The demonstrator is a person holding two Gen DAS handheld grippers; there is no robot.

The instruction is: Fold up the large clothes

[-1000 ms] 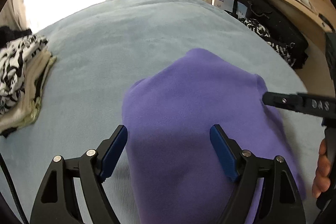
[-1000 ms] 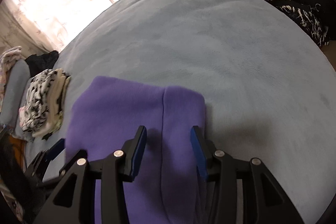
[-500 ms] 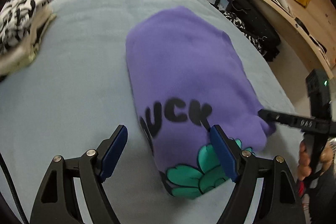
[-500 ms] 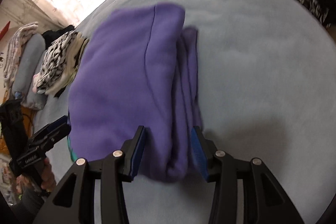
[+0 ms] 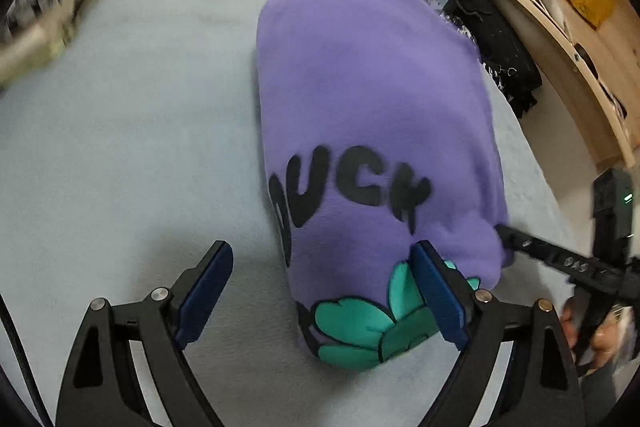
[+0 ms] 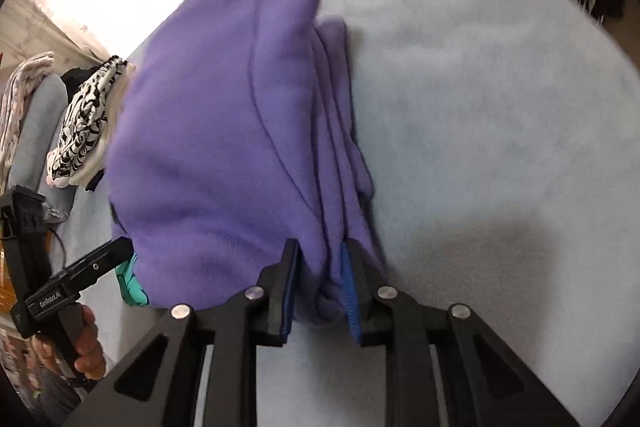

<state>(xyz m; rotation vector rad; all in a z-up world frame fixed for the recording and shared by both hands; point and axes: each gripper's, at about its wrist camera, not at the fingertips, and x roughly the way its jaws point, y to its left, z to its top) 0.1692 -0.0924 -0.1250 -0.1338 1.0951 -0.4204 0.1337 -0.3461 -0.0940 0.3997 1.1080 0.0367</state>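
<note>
Our right gripper (image 6: 320,283) has just closed, pinching the sweater (image 6: 224,147) at six o'clock; left gripper (image 5: 324,291) spread wider, empty. Risk: thick folds slipping out, bundle unfolding.

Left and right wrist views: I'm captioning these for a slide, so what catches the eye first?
A purple sweatshirt, folded, lies on the pale blue bed, with black lettering and a teal flower at its near end. The right gripper has just closed on its bunched near edge; the left gripper stands open.
</note>
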